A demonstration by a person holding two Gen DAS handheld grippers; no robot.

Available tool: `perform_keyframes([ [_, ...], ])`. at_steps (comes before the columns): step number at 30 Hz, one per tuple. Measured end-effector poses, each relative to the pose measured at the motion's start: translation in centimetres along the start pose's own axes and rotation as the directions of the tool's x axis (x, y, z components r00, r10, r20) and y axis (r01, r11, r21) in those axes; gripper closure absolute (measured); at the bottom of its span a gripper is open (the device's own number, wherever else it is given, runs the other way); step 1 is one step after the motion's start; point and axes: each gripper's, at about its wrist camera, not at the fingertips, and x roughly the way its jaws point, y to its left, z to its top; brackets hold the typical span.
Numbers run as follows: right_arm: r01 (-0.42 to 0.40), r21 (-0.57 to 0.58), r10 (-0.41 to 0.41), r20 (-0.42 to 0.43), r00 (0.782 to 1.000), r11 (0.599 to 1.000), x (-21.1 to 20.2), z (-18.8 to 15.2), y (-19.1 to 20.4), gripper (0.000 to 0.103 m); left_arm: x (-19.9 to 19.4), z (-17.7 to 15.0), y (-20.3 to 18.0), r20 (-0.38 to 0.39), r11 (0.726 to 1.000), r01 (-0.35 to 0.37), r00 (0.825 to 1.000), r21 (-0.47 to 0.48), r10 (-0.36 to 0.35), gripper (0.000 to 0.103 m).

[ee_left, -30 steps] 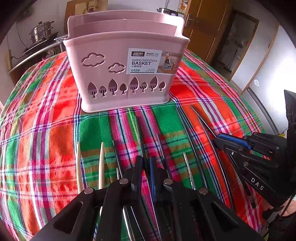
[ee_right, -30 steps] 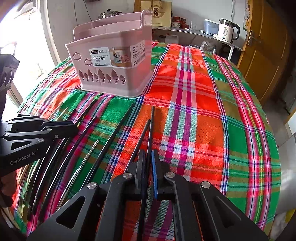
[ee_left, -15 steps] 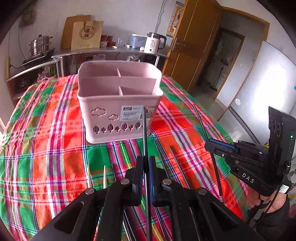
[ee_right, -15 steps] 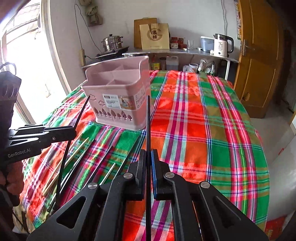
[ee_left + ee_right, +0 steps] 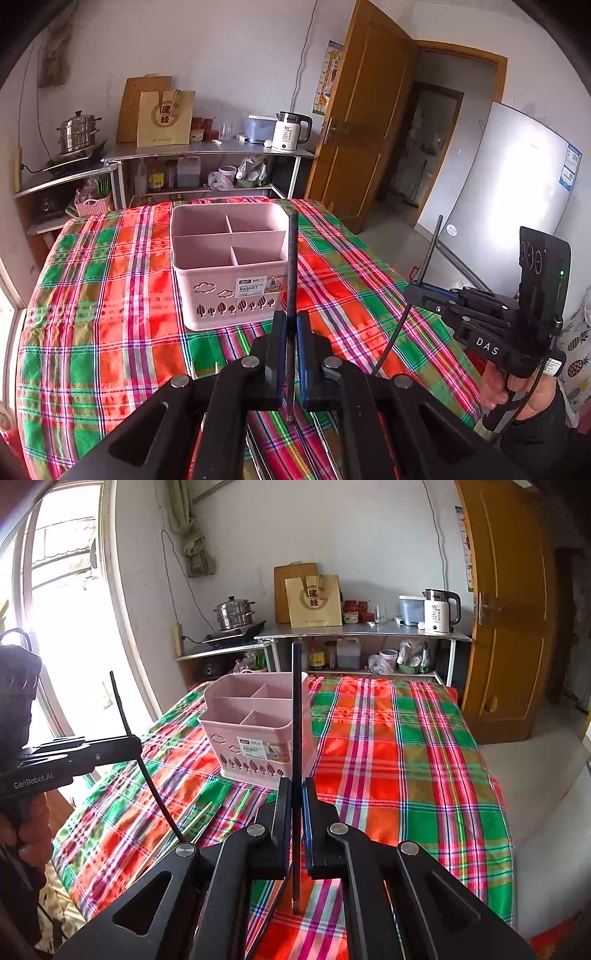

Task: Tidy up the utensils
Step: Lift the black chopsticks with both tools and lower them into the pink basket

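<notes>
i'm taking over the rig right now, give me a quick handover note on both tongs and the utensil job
Left tongs: shut on a dark chopstick, held upright above the table.
Right tongs: shut on a second dark chopstick, also upright and off the table.
Pink divided basket: stands on the plaid tablecloth ahead of both tongs; all compartments that show look empty.
Done: one chopstick picked up in each hand.
Left: drop both into a basket compartment, then collect the loose chopsticks near the table's close edge; how many remain cannot be told.
</notes>
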Motion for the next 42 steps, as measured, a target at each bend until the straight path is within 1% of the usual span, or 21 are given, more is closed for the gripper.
perform_keyframes([
  [7,-0.014,0.006,0.014,0.03,0.999,1.0,-0.9,0.7,0.3,0.098,-1.0,0.9,0.2,0.017,1.0,-0.011,1.0,0.003,0.011,0.098],
  [11,-0.021,0.012,0.021,0.044,0.999,1.0,-0.8,1.6,0.5,0.098,-1.4,2.4,0.9,0.028,1.0,-0.017,0.999,-0.001,0.017,0.098],
  [16,-0.047,0.025,0.045,0.075,0.996,0.999,-0.4,3.9,0.8,0.098,-1.9,5.2,2.3,0.053,1.0,-0.008,0.999,-0.018,0.009,0.098],
  [19,-0.064,0.03,0.061,0.106,0.993,0.997,-0.1,5.7,1.2,0.098,-2.3,7.3,3.3,0.079,0.999,-0.021,0.997,-0.032,0.024,0.098],
  [21,-0.076,0.025,0.072,0.129,0.989,0.997,0.1,7.1,1.7,0.098,-2.9,8.9,4.0,0.106,0.999,-0.019,0.994,-0.045,0.024,0.098],
  [26,-0.102,0.03,0.095,0.181,0.979,0.994,1.2,10.3,2.2,0.098,-3.7,12.4,5.8,0.165,0.997,-0.04,0.985,-0.068,0.051,0.098],
  [30,-0.124,0.039,0.113,0.206,0.972,0.992,2.4,12.3,2.6,0.098,-3.0,14.0,7.1,0.175,0.995,-0.062,0.982,-0.076,0.075,0.098],
  [33,-0.145,0.053,0.13,0.216,0.968,0.988,3.9,13.3,2.9,0.098,-2.0,14.6,8.0,0.172,0.995,-0.064,0.982,-0.081,0.077,0.098],
  [38,-0.165,0.062,0.148,0.212,0.966,0.984,6.6,13.6,3.6,0.098,0.2,14.6,9.3,0.157,0.993,-0.071,0.984,-0.09,0.084,0.098],
  [42,-0.162,0.056,0.149,0.19,0.97,0.985,8.8,13.2,4.1,0.098,2.3,14.1,10.7,0.134,0.992,-0.064,0.988,-0.108,0.078,0.098],
])
